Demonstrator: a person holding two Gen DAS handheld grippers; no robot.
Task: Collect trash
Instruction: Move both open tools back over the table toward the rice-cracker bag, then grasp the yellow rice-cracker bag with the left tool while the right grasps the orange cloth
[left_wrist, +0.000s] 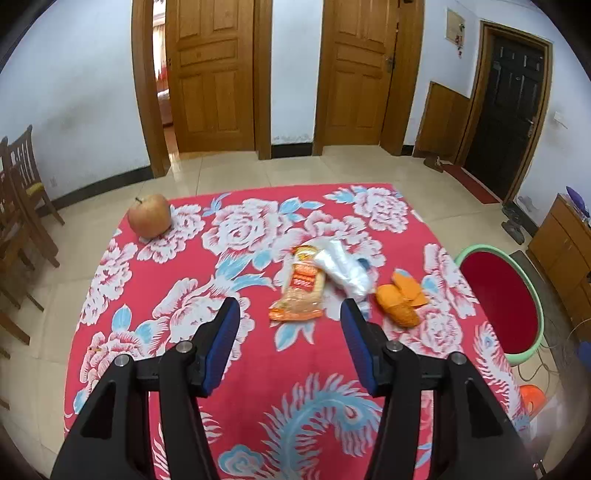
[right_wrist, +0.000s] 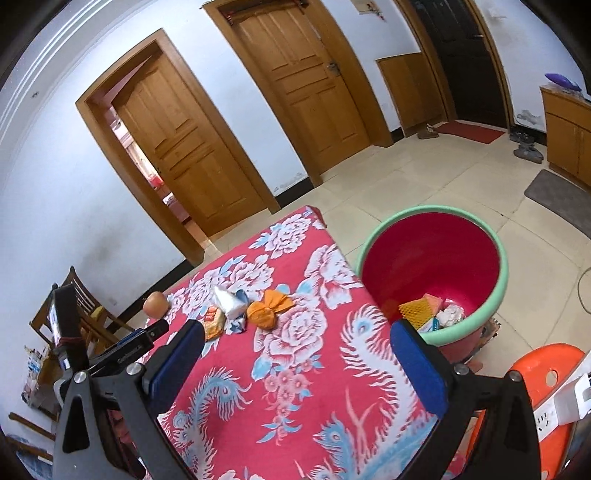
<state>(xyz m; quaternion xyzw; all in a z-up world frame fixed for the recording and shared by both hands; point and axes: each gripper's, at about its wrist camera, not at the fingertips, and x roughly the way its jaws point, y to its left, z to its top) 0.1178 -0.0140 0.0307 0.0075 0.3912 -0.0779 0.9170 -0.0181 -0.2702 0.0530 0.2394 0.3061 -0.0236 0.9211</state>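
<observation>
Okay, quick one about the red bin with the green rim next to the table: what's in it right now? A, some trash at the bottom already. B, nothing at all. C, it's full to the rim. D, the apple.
A: the right wrist view looks into the bin and shows an orange foam net and crumpled paper lying at its bottom, far below the rim.

a round reddish-yellow apple (left_wrist: 149, 220) sits near the far left corner of the red floral tablecloth (left_wrist: 258, 369). two panelled wooden doors (left_wrist: 210, 74) stand in the white wall beyond, a dark metal door (left_wrist: 506, 110) farther right. wooden slatted chairs (left_wrist: 22, 192) line the left wall; an orange plastic stool (right_wrist: 546, 373) stands at the right.
</observation>
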